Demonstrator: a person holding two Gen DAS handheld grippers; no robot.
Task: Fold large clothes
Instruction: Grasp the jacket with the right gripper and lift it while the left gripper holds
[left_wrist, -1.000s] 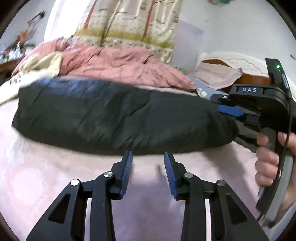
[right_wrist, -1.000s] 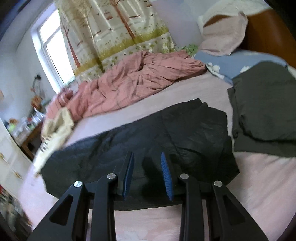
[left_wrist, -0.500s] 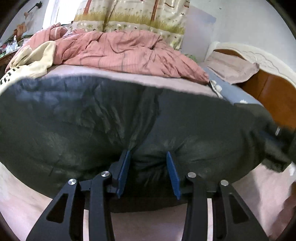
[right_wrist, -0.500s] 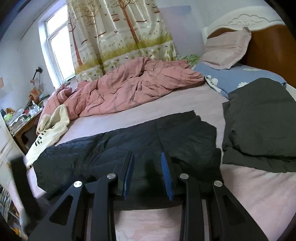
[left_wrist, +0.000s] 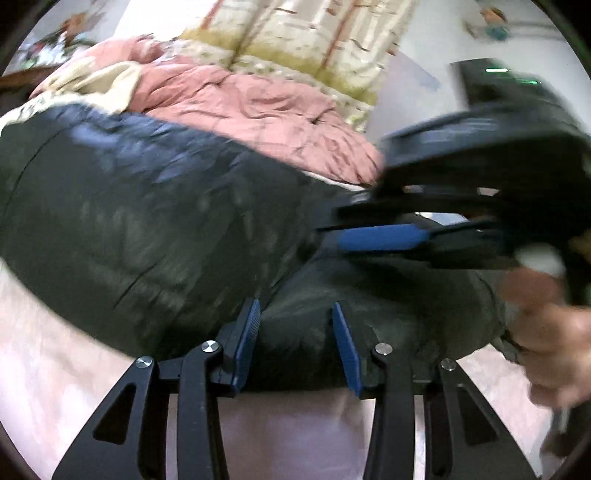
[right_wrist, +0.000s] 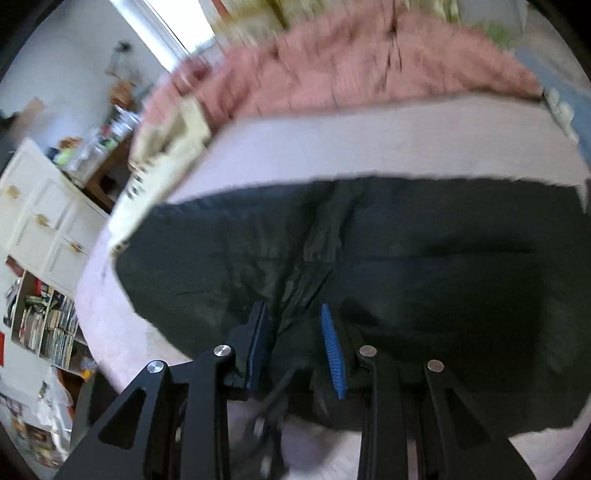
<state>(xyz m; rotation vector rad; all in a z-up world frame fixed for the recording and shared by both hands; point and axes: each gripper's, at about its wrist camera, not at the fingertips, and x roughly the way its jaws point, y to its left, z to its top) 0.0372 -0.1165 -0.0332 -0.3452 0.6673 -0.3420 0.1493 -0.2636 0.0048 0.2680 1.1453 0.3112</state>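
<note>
Dark jacket cloth bulges between the blue pads of the left gripper, whose jaws stand apart over the garment's near edge; whether they pinch it I cannot tell. Just to the right, the right gripper reaches across, blurred, with a hand on its grip. In its own view the right gripper stands partly parted over a wrinkled fold of the jacket, and again a pinch is not clear. The jacket lies spread across the pale pink bed sheet. Beyond it lies a rumpled pink quilt, with a patterned curtain behind and a white cabinet beside the bed.
</note>
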